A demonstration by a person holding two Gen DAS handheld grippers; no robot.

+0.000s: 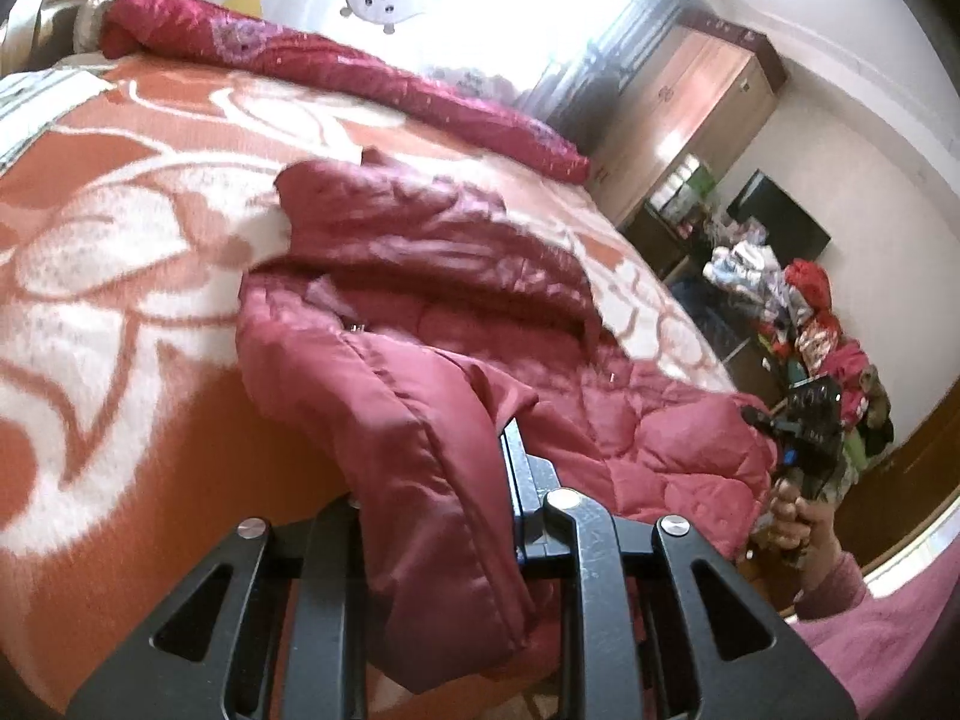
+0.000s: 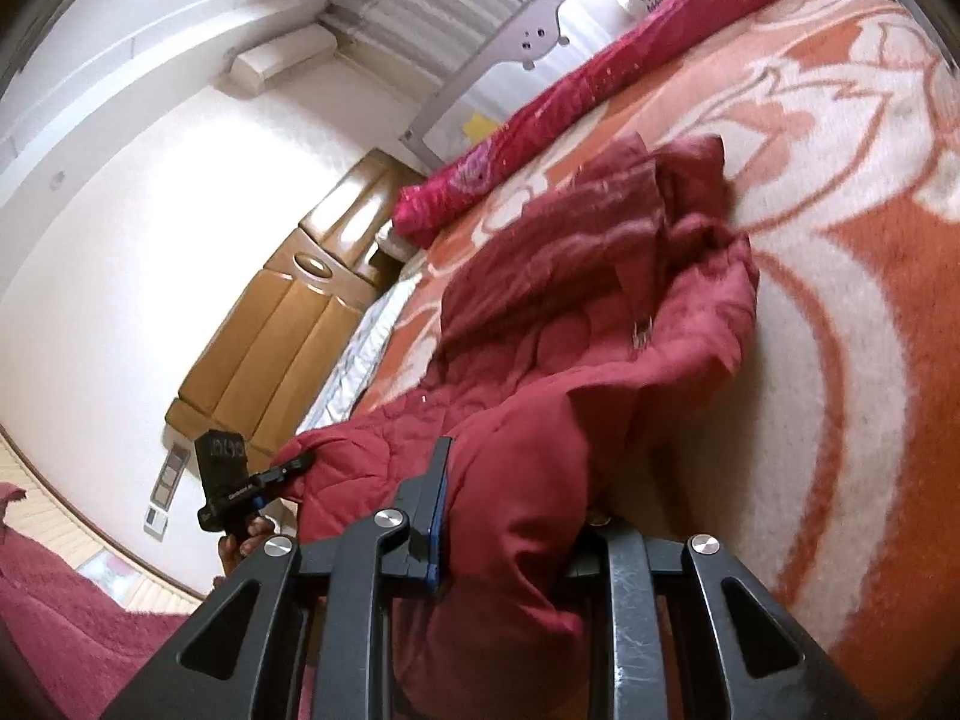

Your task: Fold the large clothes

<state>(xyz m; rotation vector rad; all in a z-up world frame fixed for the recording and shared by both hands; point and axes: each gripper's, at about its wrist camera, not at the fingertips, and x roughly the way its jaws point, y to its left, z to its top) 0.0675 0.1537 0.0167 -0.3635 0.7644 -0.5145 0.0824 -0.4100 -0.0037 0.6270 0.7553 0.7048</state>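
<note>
A dark red quilted padded jacket [image 1: 420,276] lies crumpled on the orange and white floral bedspread [image 1: 120,252]. My left gripper [image 1: 444,480] is shut on one edge of the jacket, and the cloth drapes over its fingers toward the camera. My right gripper [image 2: 510,498] is shut on the jacket [image 2: 570,330] at its other near edge. Each gripper shows in the other's view, the right one [image 1: 804,426] and the left one [image 2: 240,480], both at the bed's near edge. The jacket's far part is bunched up on the bed.
A rolled crimson quilt [image 1: 336,72] lies along the far side of the bed by a grey bed rail [image 2: 528,30]. A wooden wardrobe [image 1: 690,114], a dark screen [image 1: 780,216] and a heap of clothes [image 1: 810,324] stand at the right. A padded headboard [image 2: 282,330] is at the wall.
</note>
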